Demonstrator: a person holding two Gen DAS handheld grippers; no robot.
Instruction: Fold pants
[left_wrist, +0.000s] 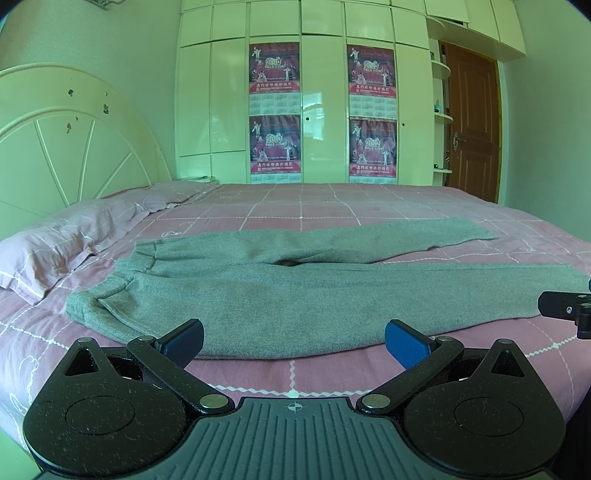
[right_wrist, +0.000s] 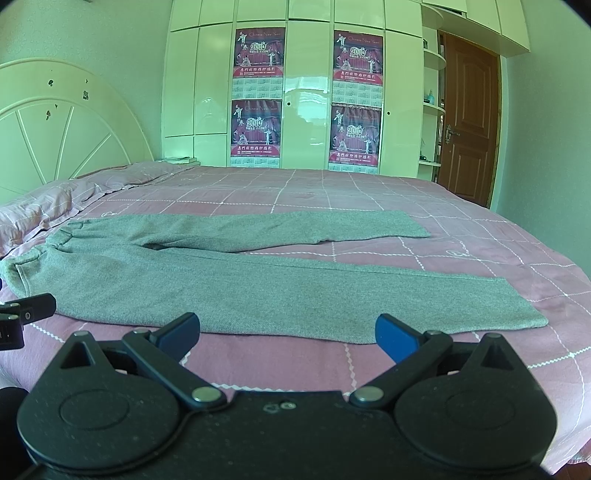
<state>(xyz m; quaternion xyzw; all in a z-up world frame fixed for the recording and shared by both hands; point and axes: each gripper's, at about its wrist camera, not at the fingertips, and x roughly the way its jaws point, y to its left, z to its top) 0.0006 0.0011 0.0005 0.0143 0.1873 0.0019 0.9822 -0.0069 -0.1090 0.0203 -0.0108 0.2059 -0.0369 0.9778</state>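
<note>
Pillow (left_wrist: 55, 243) at far left by the headboard. Grey pants (left_wrist: 280, 295) lie flat across the pink bedspread (left_wrist: 295, 373), waistband left, legs splayed rightward, unfolded. Left gripper (left_wrist: 293, 341) spread wide, empty, just short of the near leg's hip edge. Right gripper (right_wrist: 288, 332) equally wide, empty, near the same leg's lower edge. Judgement: pinch near-leg hem and waist together, lift evenly, lay onto far leg, seams aligned.

Greenish daylight, sharp, fisheye-bent edges
</note>
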